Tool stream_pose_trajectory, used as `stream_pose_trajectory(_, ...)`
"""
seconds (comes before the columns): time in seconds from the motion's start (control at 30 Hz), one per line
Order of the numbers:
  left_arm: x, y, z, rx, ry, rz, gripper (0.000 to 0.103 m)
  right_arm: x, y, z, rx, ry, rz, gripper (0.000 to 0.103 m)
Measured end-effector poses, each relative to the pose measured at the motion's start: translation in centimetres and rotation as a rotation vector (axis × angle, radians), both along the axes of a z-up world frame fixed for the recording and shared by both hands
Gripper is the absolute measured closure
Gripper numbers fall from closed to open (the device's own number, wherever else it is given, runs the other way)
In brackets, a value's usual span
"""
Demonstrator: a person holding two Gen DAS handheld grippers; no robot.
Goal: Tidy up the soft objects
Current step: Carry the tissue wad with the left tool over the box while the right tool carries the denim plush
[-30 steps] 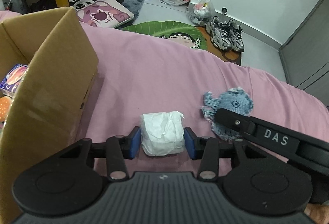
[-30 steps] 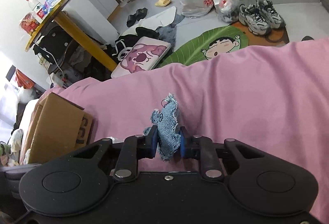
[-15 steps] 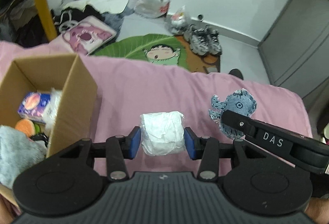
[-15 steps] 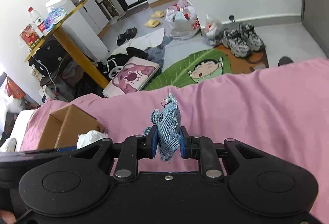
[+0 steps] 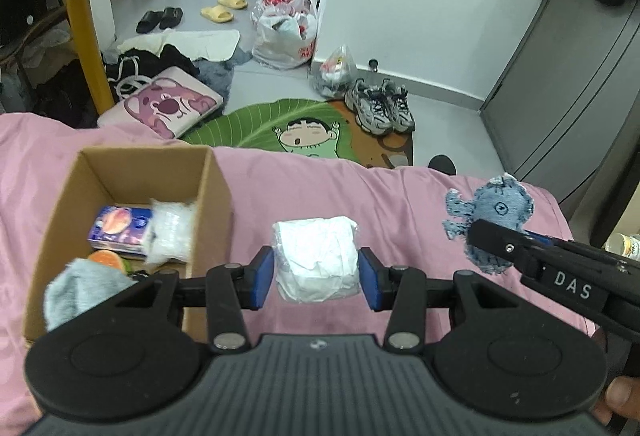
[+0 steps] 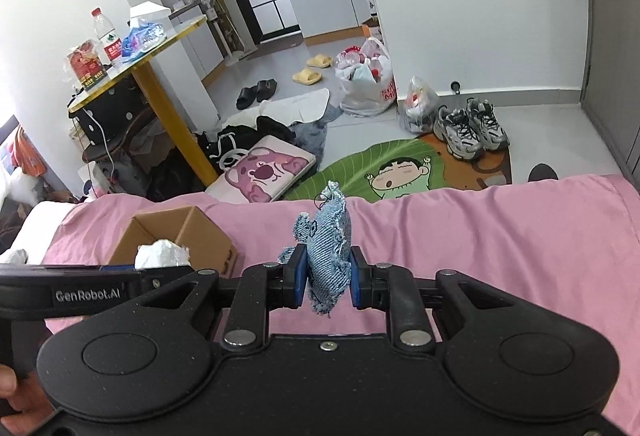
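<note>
White tissue wad (image 5: pixel 316 260) pinched in our left gripper (image 5: pixel 316 272), above pink sheet (image 5: pixel 320 188) just right of cardboard box (image 5: pixel 212 196). Right gripper (image 6: pixel 324 276) clamps denim plush (image 6: pixel 328 256). We shift left over box opening, lower, then release; plush next.

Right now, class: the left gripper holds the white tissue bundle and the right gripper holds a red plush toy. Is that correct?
Not quite. The left gripper does hold the white tissue bundle, but the right gripper holds a blue denim toy, not a red plush one. The right wrist view shows it.
</note>
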State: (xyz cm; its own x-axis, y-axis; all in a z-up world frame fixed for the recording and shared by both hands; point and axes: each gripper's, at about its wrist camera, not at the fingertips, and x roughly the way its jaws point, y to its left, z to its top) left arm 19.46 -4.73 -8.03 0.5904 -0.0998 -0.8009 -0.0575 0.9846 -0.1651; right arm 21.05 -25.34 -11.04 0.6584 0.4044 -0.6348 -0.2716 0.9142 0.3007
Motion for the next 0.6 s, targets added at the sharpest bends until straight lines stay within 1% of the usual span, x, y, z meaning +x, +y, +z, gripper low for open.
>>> stream_pose_trajectory(0.3,-1.9,2.5,2.0,-0.013,-0.051,-0.002,0.059,-2.4,2.0,1.7,-0.032,-0.050,-0.008,0.082)
stream_pose_trajectory(0.6,-3.2,4.7,2.4,-0.030,-0.070,-0.009,0.059,-4.3,3.6,2.6,-0.061,-0.078,-0.028,0.082)
